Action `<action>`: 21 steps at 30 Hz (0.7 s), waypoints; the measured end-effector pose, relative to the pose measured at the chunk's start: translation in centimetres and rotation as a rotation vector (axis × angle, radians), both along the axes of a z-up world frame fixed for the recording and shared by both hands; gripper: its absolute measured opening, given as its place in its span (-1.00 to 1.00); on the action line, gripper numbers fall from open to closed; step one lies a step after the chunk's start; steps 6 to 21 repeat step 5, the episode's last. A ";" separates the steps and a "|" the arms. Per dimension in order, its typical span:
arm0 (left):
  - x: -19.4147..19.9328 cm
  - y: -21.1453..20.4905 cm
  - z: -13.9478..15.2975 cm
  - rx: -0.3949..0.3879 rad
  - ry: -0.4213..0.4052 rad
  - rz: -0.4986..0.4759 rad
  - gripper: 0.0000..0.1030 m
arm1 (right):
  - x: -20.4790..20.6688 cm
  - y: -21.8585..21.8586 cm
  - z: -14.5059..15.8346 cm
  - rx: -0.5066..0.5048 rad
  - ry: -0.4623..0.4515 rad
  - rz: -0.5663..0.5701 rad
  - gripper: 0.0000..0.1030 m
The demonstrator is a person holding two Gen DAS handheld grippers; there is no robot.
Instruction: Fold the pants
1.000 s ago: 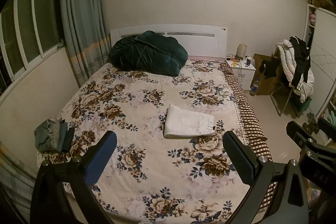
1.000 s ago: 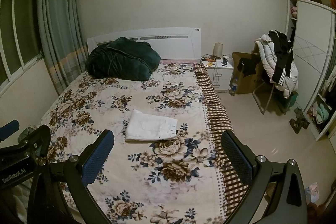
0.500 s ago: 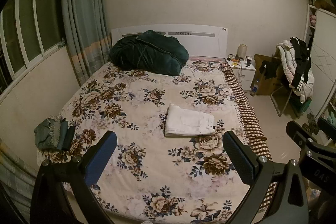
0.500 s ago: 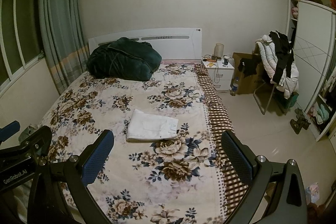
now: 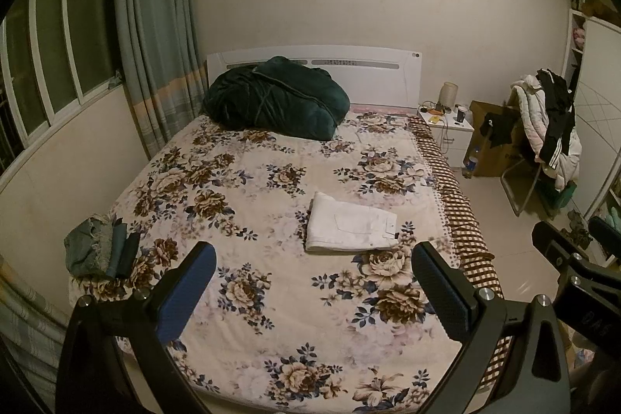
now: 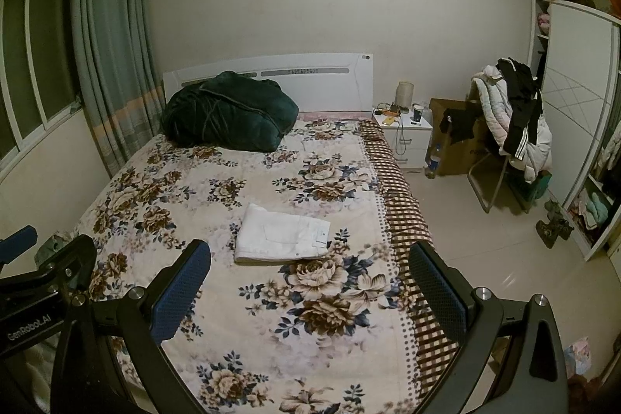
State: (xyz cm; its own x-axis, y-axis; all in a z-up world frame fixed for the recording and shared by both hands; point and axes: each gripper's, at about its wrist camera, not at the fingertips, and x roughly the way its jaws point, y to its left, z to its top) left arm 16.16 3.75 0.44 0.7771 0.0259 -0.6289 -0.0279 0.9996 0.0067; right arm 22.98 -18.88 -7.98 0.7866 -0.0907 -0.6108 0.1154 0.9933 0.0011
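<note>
Left gripper (image 5: 312, 284): fingers (image 5: 186, 291) spread wide, nothing between them, held above the near end of the bed (image 5: 240, 348).

Right gripper (image 6: 308, 284): fingers (image 6: 180, 291) likewise spread and empty. Its body shows at the right edge of the left view, with embossed characters too distorted to read, possibly "DAS". The left gripper's body, at the left edge of the right view, reads "GenRobot.AI".

Pants (image 5: 349, 229): white, folded into a flat rectangle on the floral bedspread, beyond the fingertips and between the two fingers in both views; touching neither gripper. A back pocket faces up.

Clothes pile (image 5: 101, 253): grey-green folded items, beyond and outside the left gripper's left finger, at the bed's edge.

Quilt (image 5: 275, 101): dark green bundle, far ahead against the headboard.

Nightstand (image 5: 448, 130): white, far ahead, past the right finger; lamp and cup on top.

Chair (image 5: 543, 142): heaped with white and black garments, far right.
</note>
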 end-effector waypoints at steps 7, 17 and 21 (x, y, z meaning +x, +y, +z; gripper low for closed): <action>-0.1 0.1 0.1 0.003 -0.006 0.009 1.00 | -0.1 0.1 0.0 -0.001 -0.002 -0.003 1.00; -0.1 0.1 0.1 0.003 -0.006 0.009 1.00 | -0.1 0.1 0.0 -0.001 -0.002 -0.003 1.00; -0.1 0.1 0.1 0.003 -0.006 0.009 1.00 | -0.1 0.1 0.0 -0.001 -0.002 -0.003 1.00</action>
